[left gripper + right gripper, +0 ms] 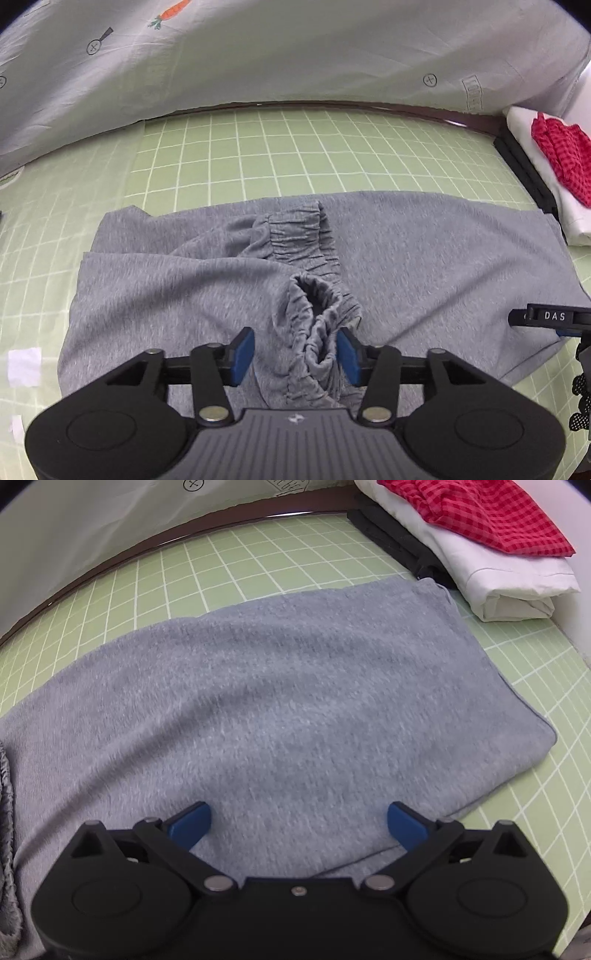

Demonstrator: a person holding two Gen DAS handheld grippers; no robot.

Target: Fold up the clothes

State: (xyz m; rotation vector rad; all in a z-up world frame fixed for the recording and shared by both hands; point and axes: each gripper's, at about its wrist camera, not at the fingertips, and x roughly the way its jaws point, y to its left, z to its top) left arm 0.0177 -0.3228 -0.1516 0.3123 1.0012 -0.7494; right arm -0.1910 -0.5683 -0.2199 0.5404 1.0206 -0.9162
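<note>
Left wrist view. The left gripper [295, 354] points down at grey sweatpants [424, 258] spread on a green grid mat [280, 155] that covers the bench. Its jaws stand apart, blue pads [243, 354] on either side of a bunched elastic cuff [317, 332]; the right-hand pad lies just beside the gathered cloth, the left-hand pad is clear of it, and neither presses — the cuff is not clamped. A second elastic cuff [291, 229] lies further in, toward the middle of the garment. The pants run across the mat from its left part toward its right edge. Behind the far edge of the mat rises a pale printed sheet [295, 55] with carrot and magnifier motifs. At the far right corner sits a stack of folded white cloth [546, 177] with a red checked garment [565, 155] on top. A white tape patch [24, 365] lies on the mat at the near left. Part of the right gripper [554, 317] enters at the right edge.

Right wrist view. The right gripper [299, 827] hovers over the flat, folded part of the sweatpants [277, 701], jaws wide apart, nothing between the blue pads [192, 823]. The garment's corner reaches near the mat's [258, 561] far right corner, just beside the white stack [498, 579] and the red checked piece [491, 513].
</note>
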